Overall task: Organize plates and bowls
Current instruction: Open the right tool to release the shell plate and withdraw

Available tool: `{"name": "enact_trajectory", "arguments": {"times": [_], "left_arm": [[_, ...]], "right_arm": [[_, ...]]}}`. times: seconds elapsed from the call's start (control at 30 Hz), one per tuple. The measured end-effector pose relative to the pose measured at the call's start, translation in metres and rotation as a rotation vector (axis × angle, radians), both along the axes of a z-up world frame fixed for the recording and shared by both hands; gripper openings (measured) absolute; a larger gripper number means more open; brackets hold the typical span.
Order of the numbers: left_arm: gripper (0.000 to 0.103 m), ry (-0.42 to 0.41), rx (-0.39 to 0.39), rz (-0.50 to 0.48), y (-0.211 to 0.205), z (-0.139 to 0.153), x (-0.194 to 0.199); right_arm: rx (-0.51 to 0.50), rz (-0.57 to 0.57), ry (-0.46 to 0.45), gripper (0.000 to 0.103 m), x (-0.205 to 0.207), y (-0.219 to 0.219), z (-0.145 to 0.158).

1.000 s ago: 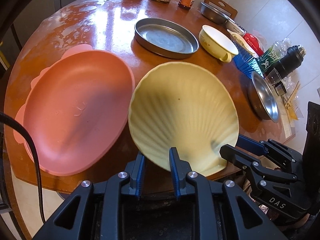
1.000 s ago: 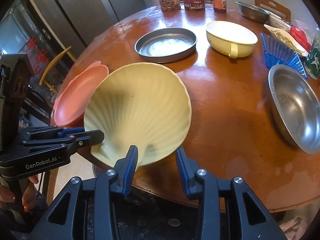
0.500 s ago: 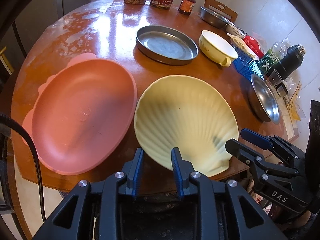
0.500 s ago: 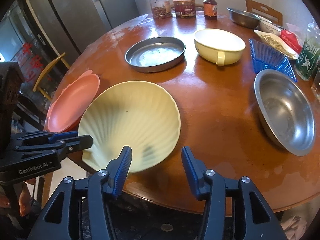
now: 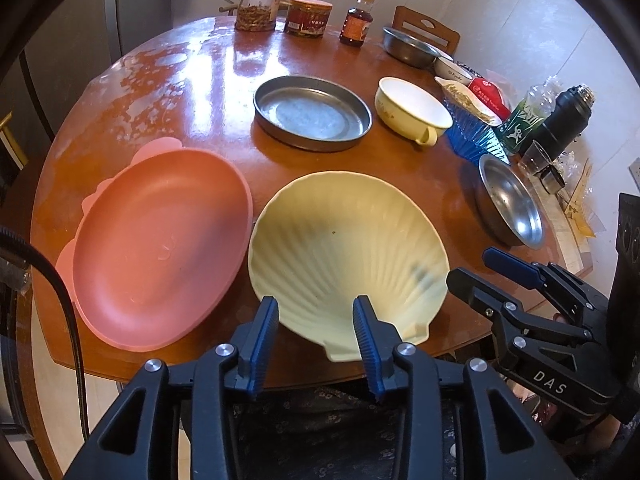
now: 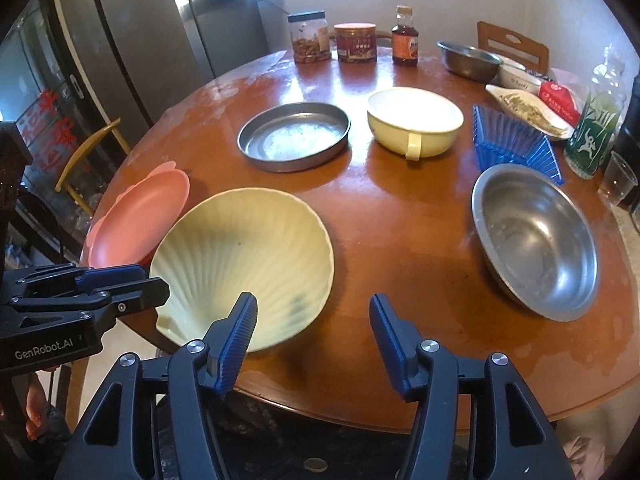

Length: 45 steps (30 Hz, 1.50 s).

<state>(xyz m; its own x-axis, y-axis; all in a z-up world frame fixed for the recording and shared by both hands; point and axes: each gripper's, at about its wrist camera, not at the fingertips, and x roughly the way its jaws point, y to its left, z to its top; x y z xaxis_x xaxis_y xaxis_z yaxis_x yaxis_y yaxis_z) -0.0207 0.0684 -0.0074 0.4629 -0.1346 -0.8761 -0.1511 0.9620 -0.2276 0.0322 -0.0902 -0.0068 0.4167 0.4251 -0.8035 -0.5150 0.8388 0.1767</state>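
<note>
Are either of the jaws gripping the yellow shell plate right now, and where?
Nothing is held. The yellow shell plate lies on the table; left gripper and right gripper jaws are opening, clear of its near rim.

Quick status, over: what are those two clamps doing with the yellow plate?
Both tools opening, left, right, gripping nothing. Shell plate flat on table beside pink plate. Nothing blocking.

The left gripper has a black plastic frame with triangular cut-outs, round silver screws at its joints and two ribbed blue pads. From the right wrist view its side carries white "GenRobot.AI" lettering. A black cable curves past at nine o'clock. The right gripper is built the same way, with ribbed blue pads; its side reads "DAS" in white.
</note>
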Motion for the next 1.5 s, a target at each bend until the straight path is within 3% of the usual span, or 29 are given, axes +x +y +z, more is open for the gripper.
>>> {"name": "enact_trajectory", "arguments": {"times": [0.3, 0.87, 1.27, 1.5], "left_arm": [[0.047, -0.043, 0.003, 0.010, 0.000, 0.012, -0.001], [0.048, -0.075, 0.023, 0.159, 0.034, 0.027, -0.014], [0.056, -0.081, 0.046, 0.294, 0.070, 0.023, -0.031], [0.056, -0.052, 0.030, 0.374, 0.100, 0.012, -0.044]], "right_arm": [[0.011, -0.007, -0.030, 0.063, 0.002, -0.006, 0.007], [0.052, 0.035, -0.085, 0.064, 0.010, 0.000, 0.026], [0.066, 0.176, -0.163, 0.064, 0.015, 0.049, 0.051], [0.097, 0.305, -0.104, 0.065, 0.028, 0.096, 0.054]]}}
